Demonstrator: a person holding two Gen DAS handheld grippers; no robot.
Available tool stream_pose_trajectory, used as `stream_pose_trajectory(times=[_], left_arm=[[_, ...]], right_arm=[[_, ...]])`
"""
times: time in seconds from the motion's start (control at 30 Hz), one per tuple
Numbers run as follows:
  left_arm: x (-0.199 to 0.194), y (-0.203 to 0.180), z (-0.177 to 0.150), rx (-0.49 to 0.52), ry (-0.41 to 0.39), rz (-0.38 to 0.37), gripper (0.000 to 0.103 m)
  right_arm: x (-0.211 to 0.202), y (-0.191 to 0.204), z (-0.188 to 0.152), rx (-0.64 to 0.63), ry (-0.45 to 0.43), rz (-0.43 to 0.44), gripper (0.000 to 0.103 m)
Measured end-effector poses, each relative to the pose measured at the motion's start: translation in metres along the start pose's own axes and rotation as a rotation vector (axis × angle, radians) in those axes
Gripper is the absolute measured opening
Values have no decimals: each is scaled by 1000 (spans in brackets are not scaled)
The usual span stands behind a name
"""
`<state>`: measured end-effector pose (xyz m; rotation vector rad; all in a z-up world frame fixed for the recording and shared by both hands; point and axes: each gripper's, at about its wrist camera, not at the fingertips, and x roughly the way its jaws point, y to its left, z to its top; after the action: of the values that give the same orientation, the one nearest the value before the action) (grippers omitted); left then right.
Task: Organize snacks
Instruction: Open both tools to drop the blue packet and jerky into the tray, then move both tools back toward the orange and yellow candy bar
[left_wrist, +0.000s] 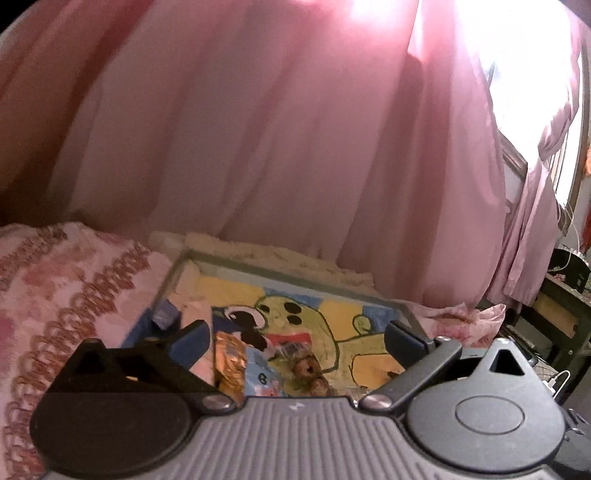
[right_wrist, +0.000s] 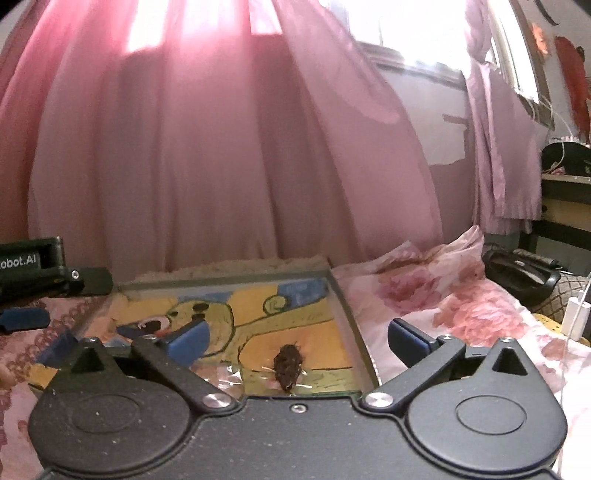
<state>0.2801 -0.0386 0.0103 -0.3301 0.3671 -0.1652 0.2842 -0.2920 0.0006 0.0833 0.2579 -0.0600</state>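
While its two blue-padded fingers stand spread wide with nothing between them, the left gripper (left_wrist: 297, 338) hovers over a glass-topped board with a cartoon drawing (left_wrist: 343, 314) lying on a bed. Below its gap sits a loose cluster of snacks: an orange-gold wrapped snack (left_wrist: 231, 360), a light blue packet (left_wrist: 260, 376) just beside it, and a brown lumpy snack in clear wrap (left_wrist: 308, 369) touching the blue one. None of them touches the pads. A small blue box (left_wrist: 166, 314) lies farther off, near the board's left edge.

The right gripper (right_wrist: 297, 338) is likewise released, jaws wide apart and grasping nothing. One dark brown snack in a clear wrapper (right_wrist: 288, 365) rests on the board between and below the fingers, apart from both. Clear crinkled film (right_wrist: 225, 378) lies to its left.

Around the board are floral bedding (right_wrist: 443, 302) on the right, a patterned pink blanket (left_wrist: 66, 280) on the left and pink curtains (left_wrist: 258, 129) behind
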Motion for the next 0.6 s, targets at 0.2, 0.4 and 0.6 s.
stream_pose_trajectory(times=[0.2, 0.4, 0.6], left_arm=[[-31, 3, 1, 21, -16, 37, 102], [-64, 11, -3, 40, -21, 70, 102], [-96, 17, -13, 65, -17, 95, 103]], right_arm=[[-29, -4, 4, 4, -34, 9, 102], [-59, -3, 6, 10, -62, 30, 102], [-94, 0, -1, -25, -72, 50, 102]])
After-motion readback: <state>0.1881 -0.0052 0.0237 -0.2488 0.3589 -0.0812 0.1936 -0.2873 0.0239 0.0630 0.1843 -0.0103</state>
